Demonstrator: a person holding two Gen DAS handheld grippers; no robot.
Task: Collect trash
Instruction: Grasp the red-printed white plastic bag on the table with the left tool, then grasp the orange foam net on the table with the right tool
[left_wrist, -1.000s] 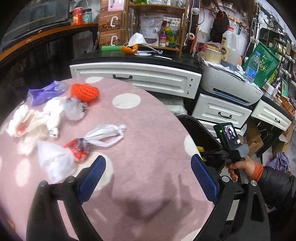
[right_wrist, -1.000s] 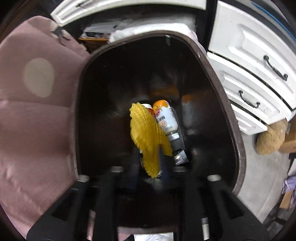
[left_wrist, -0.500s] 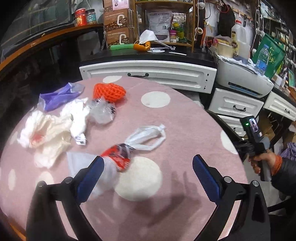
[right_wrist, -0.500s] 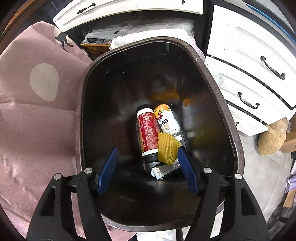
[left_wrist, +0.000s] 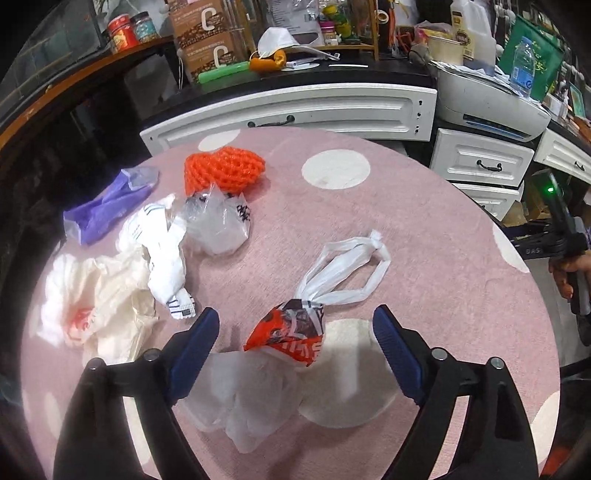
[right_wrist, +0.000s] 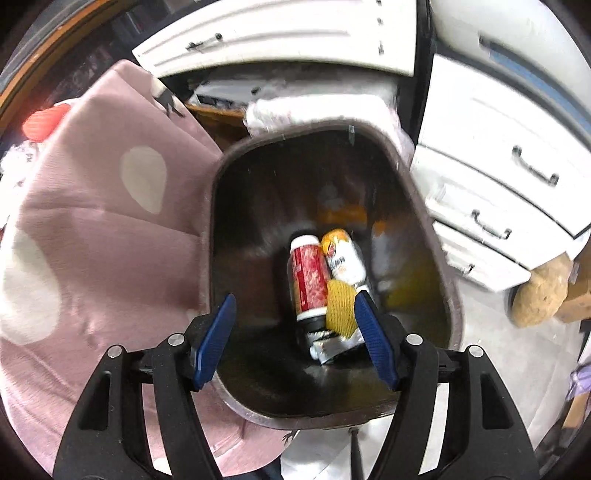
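Observation:
My left gripper (left_wrist: 295, 325) is open and empty, low over the pink dotted table (left_wrist: 424, 229). A red-and-white knotted plastic bag (left_wrist: 291, 328) lies between its fingers, with a clear bag (left_wrist: 251, 398) just under them. Further left lie crumpled white paper (left_wrist: 92, 295), a white wrapper (left_wrist: 166, 266), a clear bag (left_wrist: 218, 221), a purple bag (left_wrist: 107, 206) and an orange foam net (left_wrist: 225, 170). My right gripper (right_wrist: 295, 325) is open and empty above the dark trash bin (right_wrist: 221, 177), which holds a red can (right_wrist: 308, 280), a bottle (right_wrist: 343, 258) and a yellow foam net (right_wrist: 340, 306).
White drawers (left_wrist: 306, 107) and a printer (left_wrist: 491, 103) stand behind the table. A cluttered black counter (left_wrist: 332, 70) runs along the back. The right-hand gripper and hand (left_wrist: 569, 258) show at the table's right edge. White drawers (right_wrist: 498, 177) stand right of the bin.
My left gripper moved left and forward over the table until the red-and-white bag came between its fingers. My right gripper opened, dropped the yellow net into the bin, and rose.

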